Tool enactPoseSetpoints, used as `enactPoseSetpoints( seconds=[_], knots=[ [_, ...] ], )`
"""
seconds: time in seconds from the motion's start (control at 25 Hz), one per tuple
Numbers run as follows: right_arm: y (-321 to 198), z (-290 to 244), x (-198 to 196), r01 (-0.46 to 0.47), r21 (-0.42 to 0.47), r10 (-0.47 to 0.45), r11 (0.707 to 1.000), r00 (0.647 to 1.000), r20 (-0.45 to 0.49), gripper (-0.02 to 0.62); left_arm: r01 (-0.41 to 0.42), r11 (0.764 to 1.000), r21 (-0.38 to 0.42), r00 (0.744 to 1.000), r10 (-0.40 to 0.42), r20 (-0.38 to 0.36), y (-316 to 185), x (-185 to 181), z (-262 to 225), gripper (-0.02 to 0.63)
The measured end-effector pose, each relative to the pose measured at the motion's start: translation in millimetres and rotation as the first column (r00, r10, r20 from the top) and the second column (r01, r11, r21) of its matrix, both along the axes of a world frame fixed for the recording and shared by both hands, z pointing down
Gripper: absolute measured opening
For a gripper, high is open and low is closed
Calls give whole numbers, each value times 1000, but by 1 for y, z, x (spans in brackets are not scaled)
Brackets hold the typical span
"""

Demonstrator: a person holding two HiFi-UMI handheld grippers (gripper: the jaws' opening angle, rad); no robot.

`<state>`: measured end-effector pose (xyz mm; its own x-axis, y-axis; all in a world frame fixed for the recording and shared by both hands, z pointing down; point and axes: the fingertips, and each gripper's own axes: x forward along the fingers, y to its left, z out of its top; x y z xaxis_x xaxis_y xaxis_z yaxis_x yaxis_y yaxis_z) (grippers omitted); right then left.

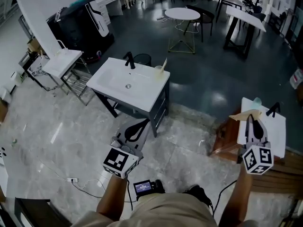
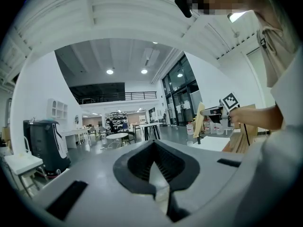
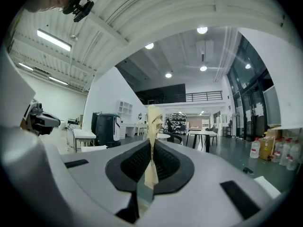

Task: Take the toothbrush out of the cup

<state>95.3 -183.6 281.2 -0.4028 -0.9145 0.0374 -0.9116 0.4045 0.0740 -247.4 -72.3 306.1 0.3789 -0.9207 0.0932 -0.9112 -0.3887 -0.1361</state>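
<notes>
In the head view my right gripper (image 1: 249, 119) is shut on a pale beige toothbrush (image 1: 239, 115), held level over a white sink top (image 1: 277, 131) at the right. A clear cup (image 1: 256, 101) stands at that sink's far edge, beside a black faucet (image 1: 273, 109). The right gripper view shows the toothbrush (image 3: 153, 119) standing upright between the closed jaws of my right gripper (image 3: 151, 150). My left gripper (image 1: 143, 123) is shut and empty, over the floor in front of a second white sink (image 1: 118, 86). A cup (image 1: 158, 70) with another brush stands on that second sink. The left gripper (image 2: 158, 168) holds nothing.
A black faucet (image 1: 129, 60) rises at the middle sink's back. Behind are a round white table (image 1: 182, 14), a black machine (image 1: 80, 25) and a small white stand (image 1: 61, 60). A wooden cabinet (image 1: 226, 137) sits under the right sink. Cables lie on the floor (image 1: 71, 179).
</notes>
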Motion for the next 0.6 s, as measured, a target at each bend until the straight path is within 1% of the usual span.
enactPoseSetpoints(
  seconds=[0.12, 0.2, 0.4, 0.6],
  knots=[
    [7, -13, -38, -7, 11, 7, 1000, 1000, -14, 17, -7, 1000, 6, 1000, 7, -16, 3, -39, -5, 5],
    [8, -22, -56, 1, 17, 0, 1000, 1000, -28, 17, -3, 1000, 14, 999, 4, -32, 1, -56, -10, 5],
    [0, -29, -89, 21, 24, -20, 999, 999, -45, 17, 7, 1000, 17, 999, -6, -48, -16, -83, -4, 5],
    [-28, -18, -114, 30, 24, -29, 999, 999, -33, 17, 19, 1000, -9, 999, -19, -29, -44, -107, 15, 5]
  ],
)
